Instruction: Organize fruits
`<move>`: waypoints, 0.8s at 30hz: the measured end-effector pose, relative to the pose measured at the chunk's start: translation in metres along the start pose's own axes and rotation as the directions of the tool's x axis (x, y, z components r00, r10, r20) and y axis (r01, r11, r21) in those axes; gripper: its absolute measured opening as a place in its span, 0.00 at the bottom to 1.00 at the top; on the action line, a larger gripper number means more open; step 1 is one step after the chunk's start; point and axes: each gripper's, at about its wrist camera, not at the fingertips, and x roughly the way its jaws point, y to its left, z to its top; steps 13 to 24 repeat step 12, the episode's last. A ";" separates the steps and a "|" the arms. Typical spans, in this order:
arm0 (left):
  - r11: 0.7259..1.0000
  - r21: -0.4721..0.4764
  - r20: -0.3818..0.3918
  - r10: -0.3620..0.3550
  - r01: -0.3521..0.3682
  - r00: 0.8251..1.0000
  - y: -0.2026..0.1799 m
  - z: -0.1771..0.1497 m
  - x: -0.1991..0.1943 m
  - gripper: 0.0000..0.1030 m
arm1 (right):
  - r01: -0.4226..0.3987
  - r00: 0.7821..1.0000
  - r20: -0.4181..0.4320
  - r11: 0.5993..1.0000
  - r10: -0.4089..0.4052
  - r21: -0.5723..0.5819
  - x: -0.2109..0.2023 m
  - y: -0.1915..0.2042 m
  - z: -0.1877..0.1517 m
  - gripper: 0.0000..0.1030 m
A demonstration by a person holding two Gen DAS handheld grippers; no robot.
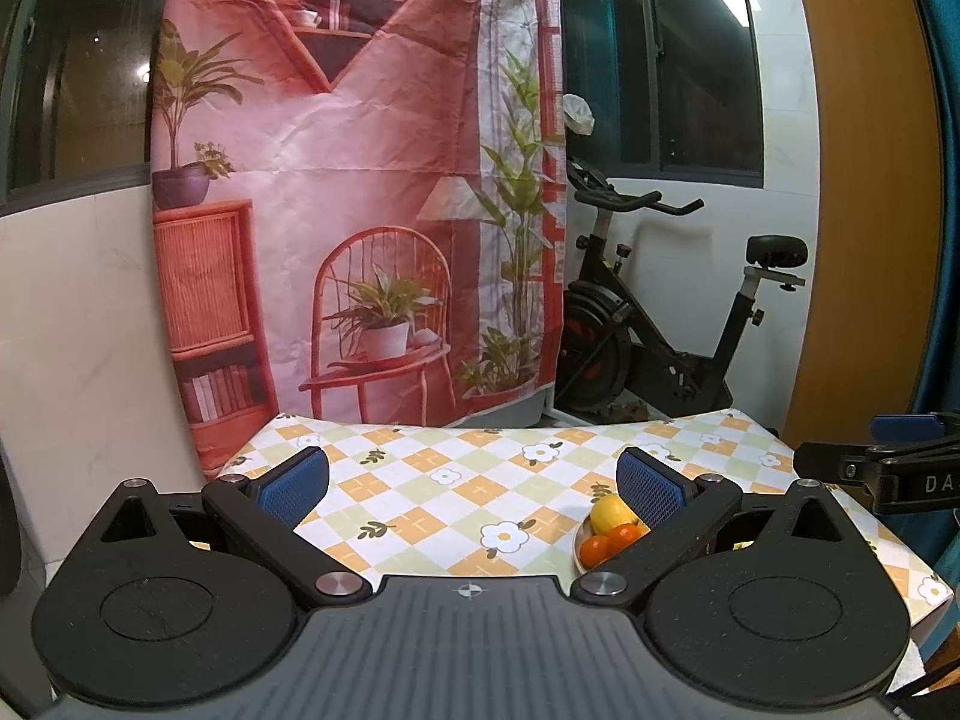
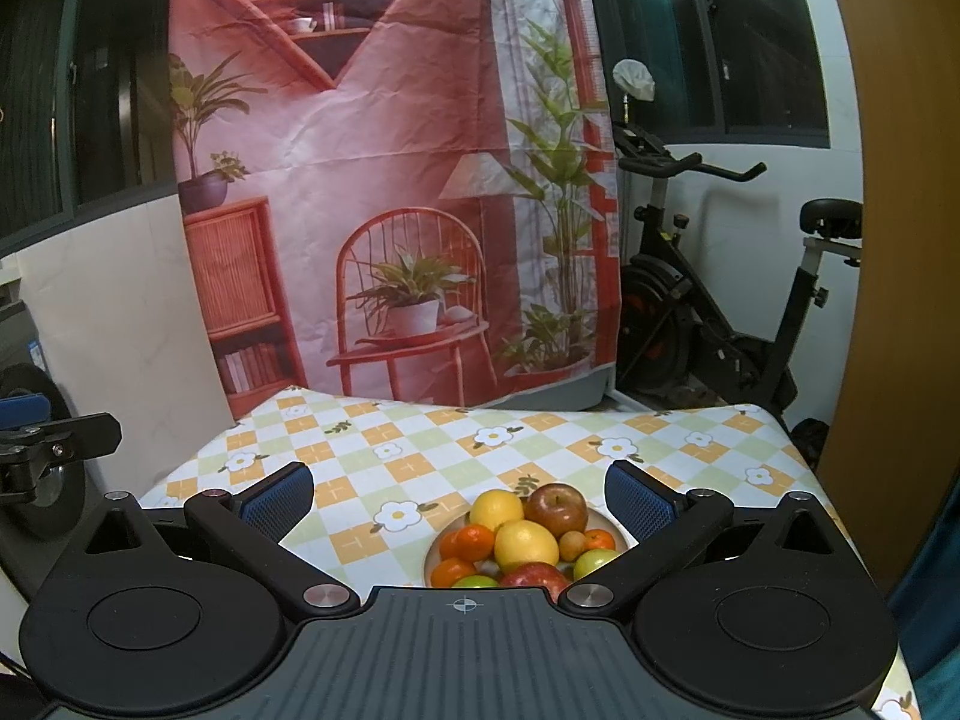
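The checkered tablecloth lies bare ahead and left of the fruit plate. The printed backdrop closes the far edge; the exercise bike blocks the far right.

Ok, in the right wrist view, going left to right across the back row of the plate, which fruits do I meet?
Yellow lemon → red apple, both at the far side of the plate, between the open jaws.

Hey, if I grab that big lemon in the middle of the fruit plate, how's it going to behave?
The lemon looks firm and smooth, so it may slip between flat pads. It sits atop the pile on the plate, touching an apple and oranges; lifting it could set neighbours rolling.
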 end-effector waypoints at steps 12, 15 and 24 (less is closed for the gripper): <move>1.000 -0.005 -0.003 -0.007 0.007 1.000 0.001 0.000 0.000 1.00 | 0.000 1.000 0.000 1.000 0.000 -0.001 0.000 0.000 0.001 1.00; 1.000 -0.005 -0.003 -0.007 0.007 1.000 0.001 0.000 0.000 1.00 | 0.000 1.000 0.000 1.000 0.000 -0.001 0.000 0.000 0.001 1.00; 1.000 -0.005 -0.003 -0.007 0.007 1.000 0.001 0.000 0.000 1.00 | 0.000 1.000 0.000 1.000 0.000 -0.001 0.000 0.000 0.001 1.00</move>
